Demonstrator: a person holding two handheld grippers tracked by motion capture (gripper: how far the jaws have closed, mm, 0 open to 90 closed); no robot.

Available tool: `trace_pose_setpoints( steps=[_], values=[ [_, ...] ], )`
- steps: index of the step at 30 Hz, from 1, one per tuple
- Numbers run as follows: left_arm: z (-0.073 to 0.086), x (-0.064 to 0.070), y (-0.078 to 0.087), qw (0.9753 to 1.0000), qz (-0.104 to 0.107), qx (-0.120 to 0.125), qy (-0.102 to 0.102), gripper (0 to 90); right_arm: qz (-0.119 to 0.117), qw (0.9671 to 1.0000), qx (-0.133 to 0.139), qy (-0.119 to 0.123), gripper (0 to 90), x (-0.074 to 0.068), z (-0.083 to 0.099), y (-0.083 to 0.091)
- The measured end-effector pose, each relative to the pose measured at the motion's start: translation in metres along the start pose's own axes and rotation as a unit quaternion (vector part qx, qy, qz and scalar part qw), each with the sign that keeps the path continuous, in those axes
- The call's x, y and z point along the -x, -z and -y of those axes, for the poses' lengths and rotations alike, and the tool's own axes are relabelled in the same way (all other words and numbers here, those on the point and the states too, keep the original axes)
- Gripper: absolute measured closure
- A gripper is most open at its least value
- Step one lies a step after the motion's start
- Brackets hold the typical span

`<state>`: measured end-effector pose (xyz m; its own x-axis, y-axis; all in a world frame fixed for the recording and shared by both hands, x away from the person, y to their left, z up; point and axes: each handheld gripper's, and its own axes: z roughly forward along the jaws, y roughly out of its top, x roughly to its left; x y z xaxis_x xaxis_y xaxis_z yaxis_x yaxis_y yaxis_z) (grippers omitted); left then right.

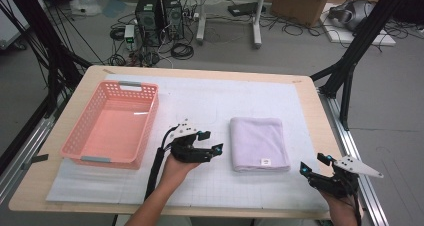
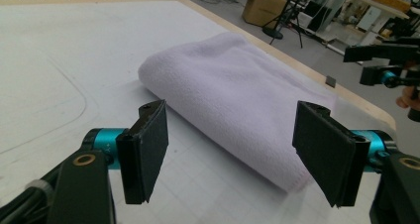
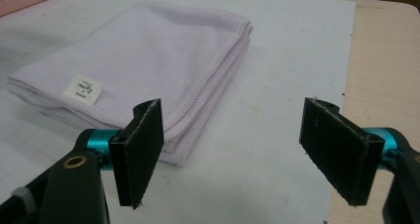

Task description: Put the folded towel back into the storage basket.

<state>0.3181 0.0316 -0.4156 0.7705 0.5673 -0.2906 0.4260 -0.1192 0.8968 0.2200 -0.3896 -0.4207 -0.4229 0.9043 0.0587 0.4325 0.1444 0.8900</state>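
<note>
I see soft folded purple towel (image 1: 259, 143) lying flat on white mat (image 1: 200, 101), between my two grippers. Tiny words on towel's white tag (image 3: 82, 89) too small to read. Left gripper (image 1: 210, 141) jaws wide apart, towel's rounded fold just ahead. Right gripper (image 1: 315, 164) jaws wide apart, stitched corner near its left pad. Pink plastic basket (image 1: 112, 123) with holes sits far left.

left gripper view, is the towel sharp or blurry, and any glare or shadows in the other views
Left gripper view: towel fairly sharp near the left claw, background room soft. Right gripper view: towel stitching and label crisp, a soft shadow along its right edge. High view: slight blur overall, a small glare streak inside the basket, faint shadows on the table.
</note>
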Motion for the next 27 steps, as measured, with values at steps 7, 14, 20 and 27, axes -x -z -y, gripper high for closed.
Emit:
trace_pose_setpoints(
  steps=[7,14,20,27],
  values=[
    [-0.007,0.003,-0.038,0.9995,-0.014,-0.029,0.007,27.3,-0.003,1.0000,0.000,0.002,24.2,0.001,0.000,-0.002],
    [-0.004,0.001,-0.064,0.9976,-0.028,-0.056,0.030,22.6,-0.007,1.0000,0.000,0.004,24.2,-0.001,-0.001,-0.004],
    [0.005,-0.004,-0.084,0.9926,-0.037,-0.096,0.063,23.5,-0.010,0.9999,-0.002,0.009,24.2,-0.003,-0.001,-0.005],
    [0.006,-0.003,-0.092,0.9905,-0.043,-0.109,0.071,22.5,-0.012,0.9999,-0.001,0.006,24.2,-0.003,-0.001,-0.005]
  ],
)
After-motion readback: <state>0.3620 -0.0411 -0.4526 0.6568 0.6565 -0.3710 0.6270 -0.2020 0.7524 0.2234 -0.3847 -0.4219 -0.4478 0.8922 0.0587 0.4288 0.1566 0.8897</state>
